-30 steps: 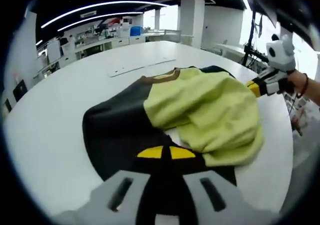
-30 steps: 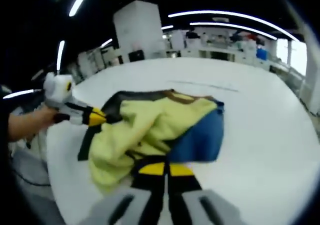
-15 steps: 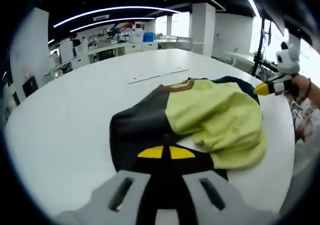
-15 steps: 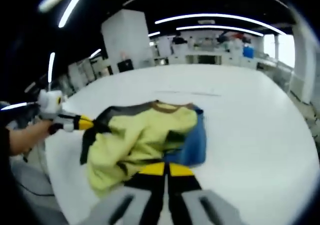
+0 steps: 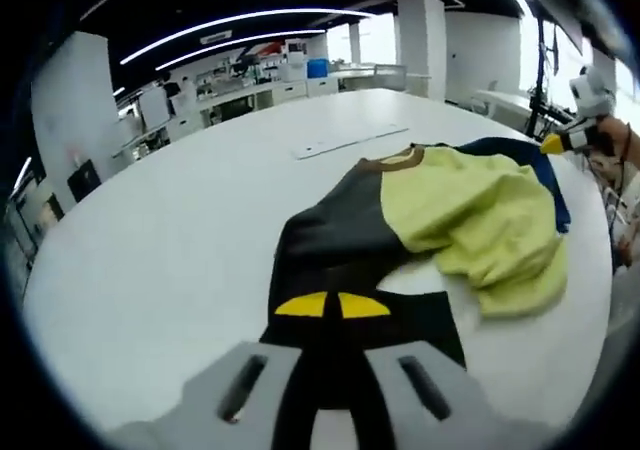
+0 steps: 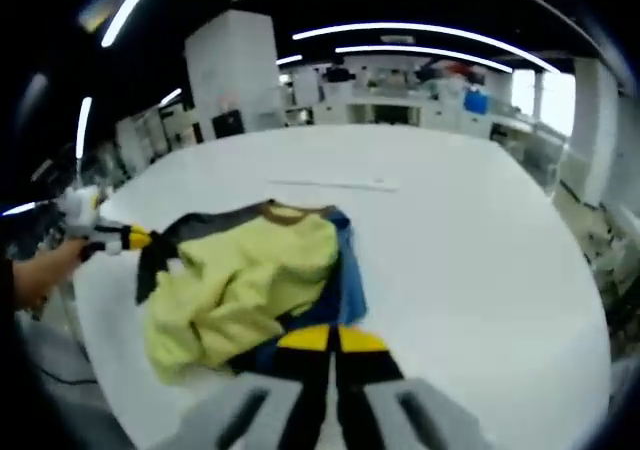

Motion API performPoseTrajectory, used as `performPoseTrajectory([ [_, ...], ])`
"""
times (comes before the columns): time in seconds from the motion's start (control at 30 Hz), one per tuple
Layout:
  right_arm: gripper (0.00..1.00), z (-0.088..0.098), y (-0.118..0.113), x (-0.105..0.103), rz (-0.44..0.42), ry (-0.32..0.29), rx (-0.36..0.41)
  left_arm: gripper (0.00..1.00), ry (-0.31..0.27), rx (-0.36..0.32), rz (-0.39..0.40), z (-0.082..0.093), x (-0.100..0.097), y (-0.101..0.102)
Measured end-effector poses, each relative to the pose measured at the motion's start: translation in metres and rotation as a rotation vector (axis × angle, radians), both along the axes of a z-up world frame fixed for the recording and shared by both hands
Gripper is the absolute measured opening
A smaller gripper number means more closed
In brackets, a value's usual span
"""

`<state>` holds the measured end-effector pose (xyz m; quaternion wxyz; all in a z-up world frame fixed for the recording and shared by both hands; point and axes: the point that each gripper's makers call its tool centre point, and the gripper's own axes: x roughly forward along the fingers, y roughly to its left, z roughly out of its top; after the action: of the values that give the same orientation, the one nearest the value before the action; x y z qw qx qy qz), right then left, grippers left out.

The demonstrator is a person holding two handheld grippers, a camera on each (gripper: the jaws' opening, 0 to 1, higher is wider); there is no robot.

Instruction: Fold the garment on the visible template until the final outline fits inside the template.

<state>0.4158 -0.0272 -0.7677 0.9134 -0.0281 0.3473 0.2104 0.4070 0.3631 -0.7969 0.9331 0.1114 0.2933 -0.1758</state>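
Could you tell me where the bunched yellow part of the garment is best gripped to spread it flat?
I would pinch the loose outer edge of the yellow part, at the end away from the brown collar, coming in low over the white table. That edge lies free, while the middle is bunched in folds. Both grippers already hold fabric.

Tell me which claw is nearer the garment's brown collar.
Hard to call; neither is clearly nearer. The left claw grips the dark hem opposite the brown collar. The right claw grips the blue edge, also at the far end from the collar.
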Motion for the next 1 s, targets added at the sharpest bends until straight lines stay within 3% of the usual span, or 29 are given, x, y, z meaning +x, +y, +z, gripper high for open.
performPoseTrajectory([
  [0.13, 0.00, 0.001, -0.022, 0.006, -0.038, 0.000, -0.018, 0.00, -0.016, 0.145, 0.013, -0.006, 0.005, 0.025],
  [0.23, 0.00, 0.001, -0.029, 0.008, -0.058, -0.002, -0.037, 0.00, -0.011, 0.093, 0.029, -0.006, 0.008, 0.027],
  [0.57, 0.00, -0.014, -0.071, 0.036, -0.096, 0.020, -0.173, 0.00, -0.012, 0.113, 0.081, -0.002, 0.023, 0.060],
  [0.73, 0.00, -0.018, -0.085, 0.053, -0.129, 0.010, -0.220, 0.00, -0.023, 0.069, 0.111, 0.003, 0.033, 0.073],
  [1.0, 0.00, -0.041, -0.097, 0.073, -0.178, 0.046, -0.278, 0.00, -0.012, 0.031, 0.164, -0.002, 0.039, 0.083],
])
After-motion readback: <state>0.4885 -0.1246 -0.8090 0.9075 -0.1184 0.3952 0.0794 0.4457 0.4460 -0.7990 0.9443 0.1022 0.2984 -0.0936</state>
